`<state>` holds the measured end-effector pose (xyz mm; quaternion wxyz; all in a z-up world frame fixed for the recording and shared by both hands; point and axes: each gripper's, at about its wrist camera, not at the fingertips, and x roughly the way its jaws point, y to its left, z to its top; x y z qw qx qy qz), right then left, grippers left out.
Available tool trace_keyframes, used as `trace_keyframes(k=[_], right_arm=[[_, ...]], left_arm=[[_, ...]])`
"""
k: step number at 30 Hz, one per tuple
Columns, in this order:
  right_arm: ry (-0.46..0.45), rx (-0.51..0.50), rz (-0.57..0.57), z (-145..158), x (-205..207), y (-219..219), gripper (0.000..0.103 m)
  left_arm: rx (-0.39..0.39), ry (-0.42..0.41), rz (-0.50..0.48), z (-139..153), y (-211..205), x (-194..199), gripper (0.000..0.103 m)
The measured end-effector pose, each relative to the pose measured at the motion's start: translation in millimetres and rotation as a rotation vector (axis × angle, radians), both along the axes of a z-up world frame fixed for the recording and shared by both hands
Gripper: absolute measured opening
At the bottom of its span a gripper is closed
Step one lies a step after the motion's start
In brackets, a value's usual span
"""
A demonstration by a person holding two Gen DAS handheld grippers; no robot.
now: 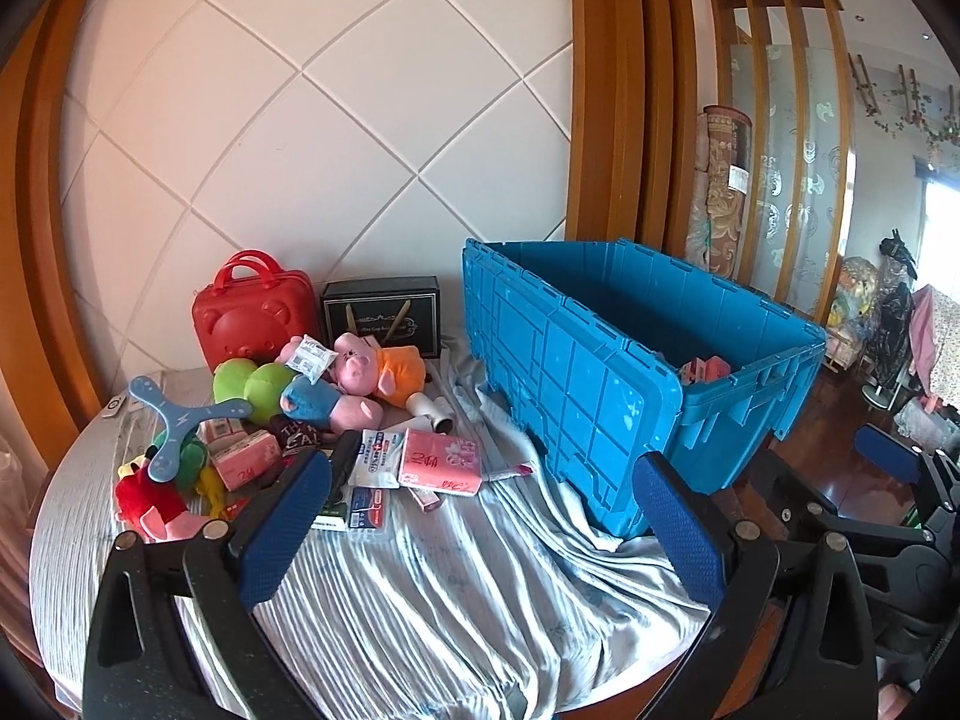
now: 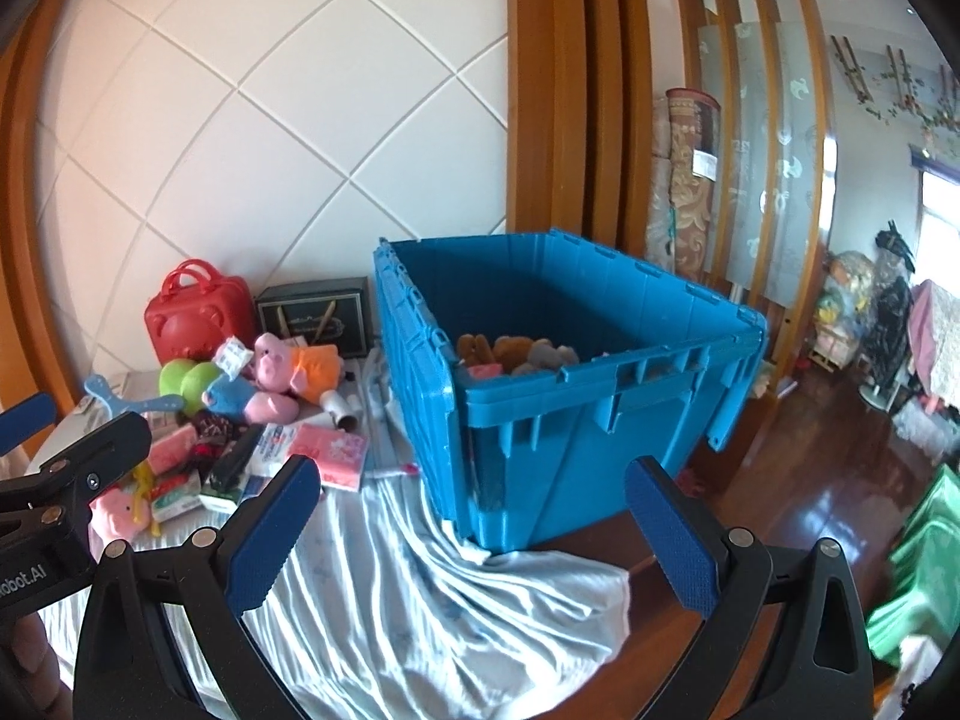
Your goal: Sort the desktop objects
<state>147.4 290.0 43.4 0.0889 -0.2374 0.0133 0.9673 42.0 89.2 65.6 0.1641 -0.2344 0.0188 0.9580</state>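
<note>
A big blue crate (image 1: 576,372) stands on the right of the cloth-covered table; in the right wrist view the crate (image 2: 576,420) holds several plush toys (image 2: 516,354). A pile lies at the left: a pink pig plush (image 1: 372,369), a green plush (image 1: 246,381), a blue boomerang (image 1: 180,426), pink tissue packs (image 1: 441,462) and small boxes. My left gripper (image 1: 480,516) is open and empty, above the cloth in front of the pile. My right gripper (image 2: 474,531) is open and empty, in front of the crate's near corner.
A red bear case (image 1: 252,315) and a black box (image 1: 384,312) stand at the back against the wall. A pale wrinkled cloth (image 1: 450,588) covers the table. The table's right edge drops to a dark wood floor (image 2: 810,480). A green object (image 2: 918,564) sits low right.
</note>
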Motion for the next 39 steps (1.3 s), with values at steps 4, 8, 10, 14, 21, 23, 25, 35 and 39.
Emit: trace_keyframes(k=[4,8,10,14,21,23,25,35,39], right_arm=[[0.010,0.009,-0.010,4.0,0.0,2.9,0.103],[0.010,0.010,-0.018,5.0,-1.6,6.4,0.103],[0.008,0.009,-0.021,4.5,-2.8,8.2,0.103],[0.002,0.001,-0.029,2.6,-4.7,12.6,0.103],[0.004,0.006,-0.040,2.4,-7.2,17.8,0.103],[0.006,0.014,-0.051,2.8,-8.1,19.9,0.103],[0.008,0.015,-0.060,3.3,-8.1,23.2,0.103],[0.011,0.019,-0.082,4.5,-15.0,42.1,0.103],[0.012,0.019,-0.079,4.7,-17.7,46.5,0.103]], left_arm=[[0.010,0.003,-0.008,1.4,2.1,-1.9,0.102],[0.016,0.004,-0.018,2.2,5.5,-3.9,0.102],[0.014,0.002,-0.024,1.8,8.3,-4.8,0.102],[0.008,0.000,-0.034,1.3,14.4,-6.3,0.102],[0.004,-0.005,-0.044,0.2,21.2,-10.5,0.102],[-0.003,-0.005,-0.049,-0.2,24.8,-11.9,0.102],[-0.014,-0.001,-0.052,-0.4,27.9,-13.0,0.102],[-0.038,0.015,-0.044,-0.5,42.9,-16.1,0.102],[-0.034,0.013,-0.052,0.2,47.6,-17.1,0.102]])
